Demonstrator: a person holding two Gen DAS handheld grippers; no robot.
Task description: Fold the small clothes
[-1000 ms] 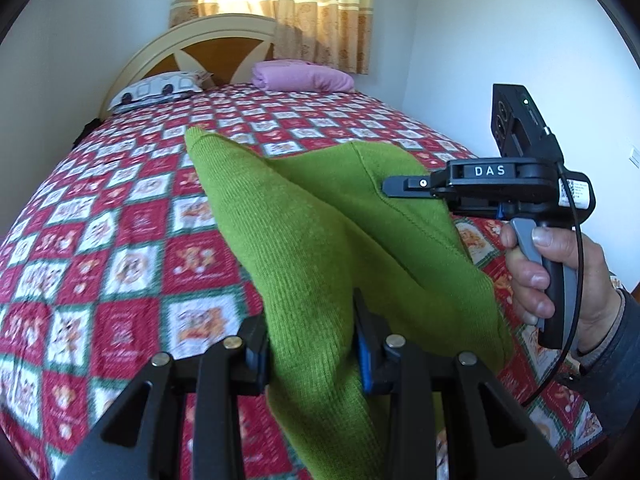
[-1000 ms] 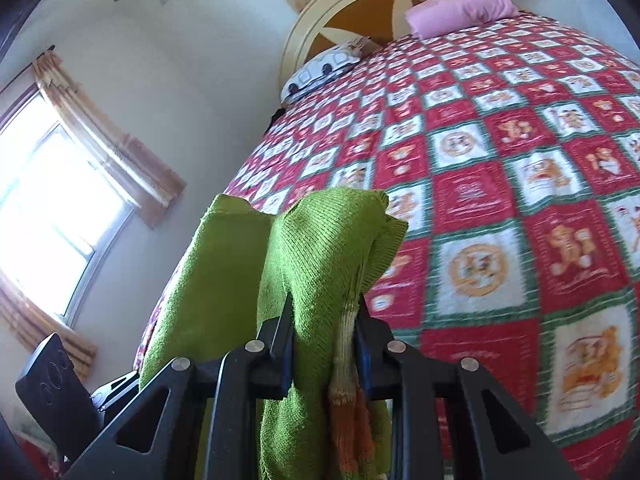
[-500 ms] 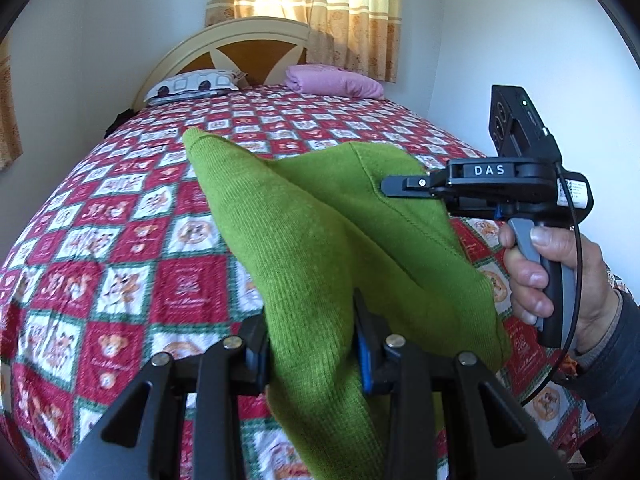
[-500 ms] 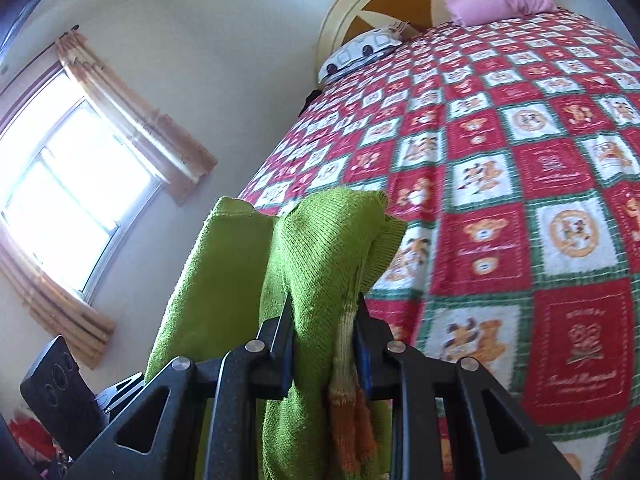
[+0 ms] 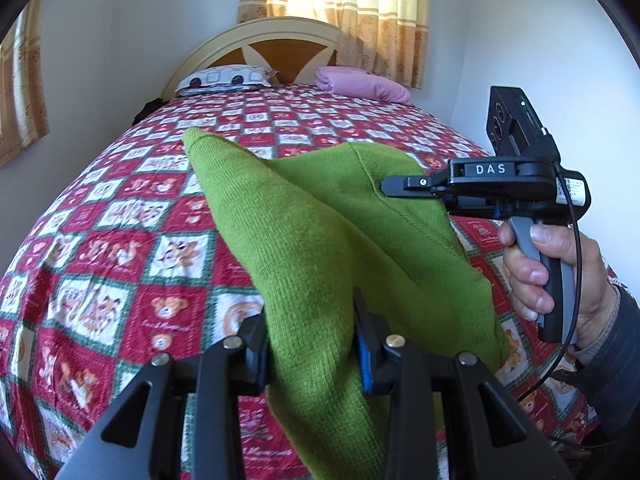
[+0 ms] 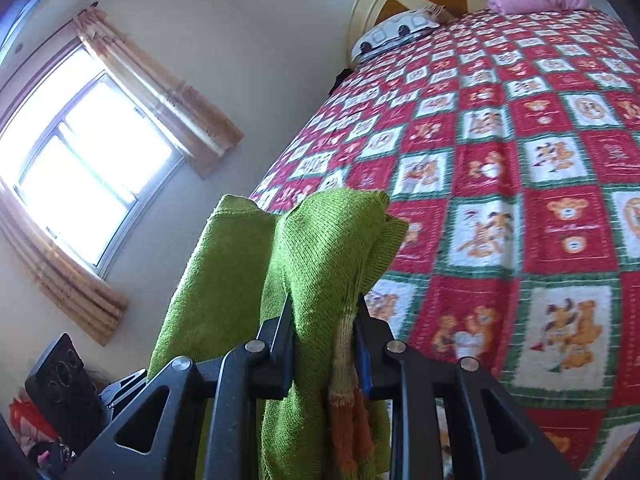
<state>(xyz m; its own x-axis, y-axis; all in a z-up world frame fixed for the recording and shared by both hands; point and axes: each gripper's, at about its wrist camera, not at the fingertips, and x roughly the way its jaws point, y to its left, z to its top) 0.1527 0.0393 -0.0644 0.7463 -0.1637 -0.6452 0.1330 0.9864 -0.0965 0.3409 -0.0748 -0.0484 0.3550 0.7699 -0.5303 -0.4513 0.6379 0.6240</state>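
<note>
green sweater [image 5: 320, 248] is held up over the quilt [image 5: 120, 220], bunched, stretched between both tools. left gripper [image 5: 312, 356] is narrowed down, clamped on a thick fold, and the right gripper [image 6: 324, 344] is pinched tight on another bunch with an orange-striped bit hanging below. right one reads "DAS" on its side. pillows [image 5: 224, 78] sit by the headboard [image 5: 280, 46]

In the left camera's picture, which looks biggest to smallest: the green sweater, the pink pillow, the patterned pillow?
1. Green sweater, though it is nearest the camera.
2-3. Pink pillow and patterned pillow look alike; no ranking.
</note>
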